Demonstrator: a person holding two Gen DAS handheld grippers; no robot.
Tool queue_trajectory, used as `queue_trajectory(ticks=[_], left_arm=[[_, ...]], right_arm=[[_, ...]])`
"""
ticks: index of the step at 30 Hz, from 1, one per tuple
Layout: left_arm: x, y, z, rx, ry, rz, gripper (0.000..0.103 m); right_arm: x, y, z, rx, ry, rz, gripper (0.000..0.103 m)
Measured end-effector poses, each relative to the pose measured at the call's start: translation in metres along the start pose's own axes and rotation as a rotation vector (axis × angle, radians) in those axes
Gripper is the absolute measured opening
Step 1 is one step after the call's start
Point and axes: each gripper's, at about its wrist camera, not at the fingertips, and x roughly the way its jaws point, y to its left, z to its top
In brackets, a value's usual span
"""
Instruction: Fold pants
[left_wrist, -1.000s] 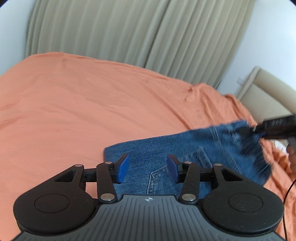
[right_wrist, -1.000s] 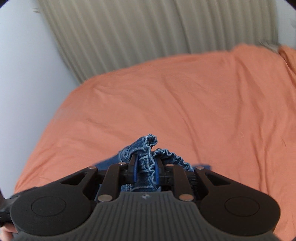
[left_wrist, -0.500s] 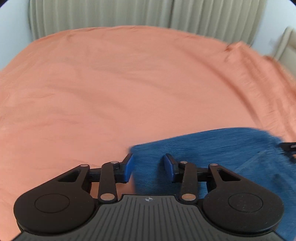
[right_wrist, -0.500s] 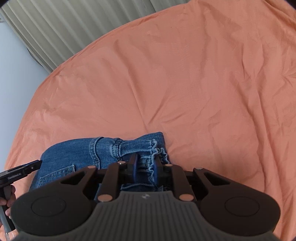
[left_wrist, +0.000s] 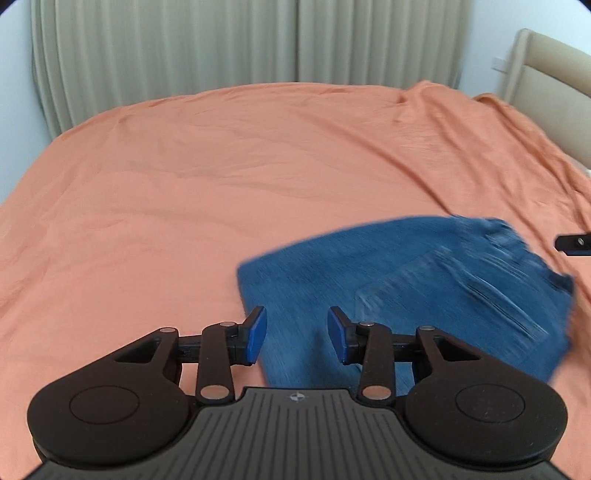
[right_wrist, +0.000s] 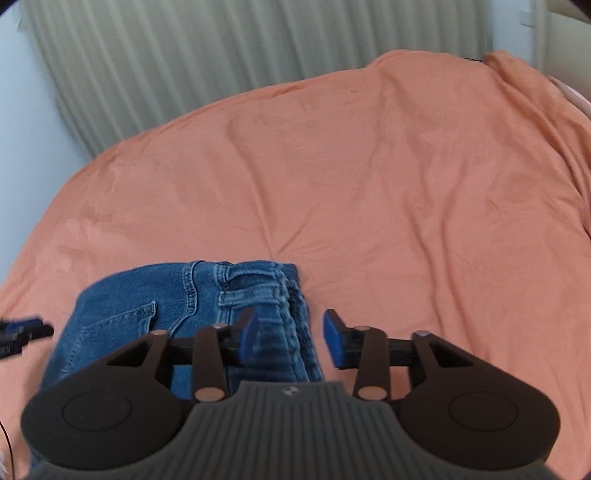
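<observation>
While folded pants (right_wrist: 177, 306) lie crosswise, waistband rightward, both grippers gaping.

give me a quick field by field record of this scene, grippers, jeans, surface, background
left gripper: open, nothing between the fingers, over the near plain edge of the jeans
right gripper: open, holding nothing, over the waistband end
jeans: blue denim, folded into a compact stack, lying flat, back pocket facing up
bedsheet: orange, lightly wrinkled, under the jeans
curtain: beige, pleated, behind the bed
headboard: beige, at the far right in the left wrist view
image quality: jeans motion-blurred in the left wrist view
</observation>
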Motion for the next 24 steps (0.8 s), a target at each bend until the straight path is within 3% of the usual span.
queue_trajectory(ticks=[1, 3, 8, 9, 11, 13, 15, 19, 23, 24], left_arm=[[-0.007, -0.005, -0.004, 0.005, 0.003, -0.01, 0.048], [-0.02, -0.013, -0.014, 0.011, 0.009, -0.018, 0.055], [-0.045, -0.022, -0.044, 0.02, 0.042, -0.014, 0.059], [-0.05, -0.024, -0.05, 0.023, 0.048, -0.012, 0.061], [-0.058, -0.028, -0.059, 0.03, 0.068, -0.009, 0.063], [-0.066, -0.036, -0.07, 0.049, 0.077, -0.008, 0.069], [-0.072, -0.044, -0.083, 0.084, 0.082, 0.009, 0.075], [-0.067, -0.065, -0.104, 0.18, 0.114, 0.041, 0.075], [-0.055, -0.084, -0.112, 0.242, 0.087, 0.09, 0.075], [-0.049, -0.087, -0.112, 0.25, 0.092, 0.091, 0.071]], right_arm=[[-0.01, -0.008, -0.007, 0.056, -0.009, -0.001, 0.062], [-0.017, -0.025, -0.026, 0.17, 0.002, 0.021, 0.063], [0.007, -0.054, -0.067, 0.462, 0.059, 0.157, 0.062], [0.01, -0.054, -0.07, 0.489, 0.049, 0.174, 0.057], [0.011, -0.05, -0.072, 0.502, 0.02, 0.19, 0.042], [0.009, -0.043, -0.074, 0.491, -0.016, 0.176, 0.036], [0.004, -0.04, -0.077, 0.501, -0.05, 0.168, 0.035], [0.005, -0.042, -0.09, 0.546, -0.095, 0.186, 0.035], [0.009, -0.044, -0.088, 0.529, -0.11, 0.204, 0.035], [0.009, -0.044, -0.088, 0.524, -0.115, 0.205, 0.034]])
